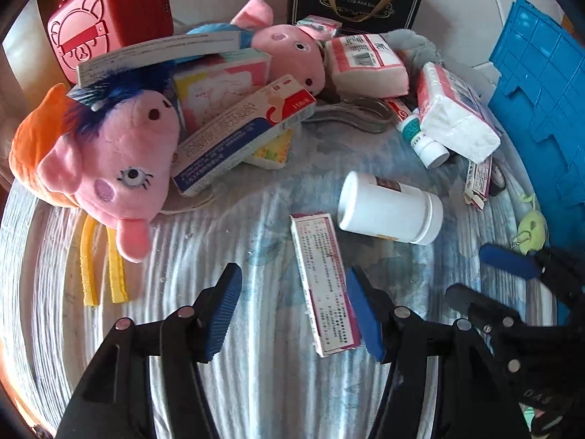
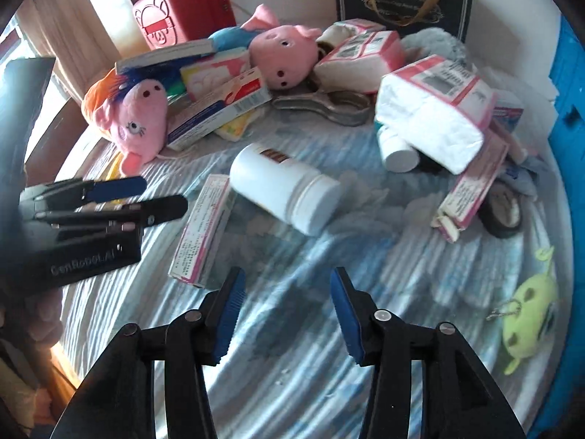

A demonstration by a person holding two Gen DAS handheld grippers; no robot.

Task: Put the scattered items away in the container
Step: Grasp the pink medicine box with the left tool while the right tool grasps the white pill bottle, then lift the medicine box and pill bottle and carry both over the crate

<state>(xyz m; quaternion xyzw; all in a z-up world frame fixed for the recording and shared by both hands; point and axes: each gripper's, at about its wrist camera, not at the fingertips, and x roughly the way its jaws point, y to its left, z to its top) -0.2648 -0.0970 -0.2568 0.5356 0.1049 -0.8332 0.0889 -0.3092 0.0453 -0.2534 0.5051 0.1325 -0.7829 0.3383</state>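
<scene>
Left gripper [image 1: 294,309]: spread wide, holding nothing, low over the bed [image 1: 256,384]; its right finger is just beside the carton.
Carton [image 1: 324,283]: long, thin, pink-and-white, printed all over, lying flat on the bed between the two grippers. Likely light and stiff but easy to crush; best pinched across its narrow width near the middle.
Bottle [image 1: 389,207]: white plastic, on its side just beyond the carton, cap to the right. Probably smooth and apt to roll; grip across the body, not the cap.
Right gripper [image 2: 287,312]: fingers apart, empty, above bare bedding near the carton's end.
Tissue pack [image 2: 433,113]: soft, squashy, further right.
Container [image 1: 541,91]: blue crate at the far right edge.
</scene>
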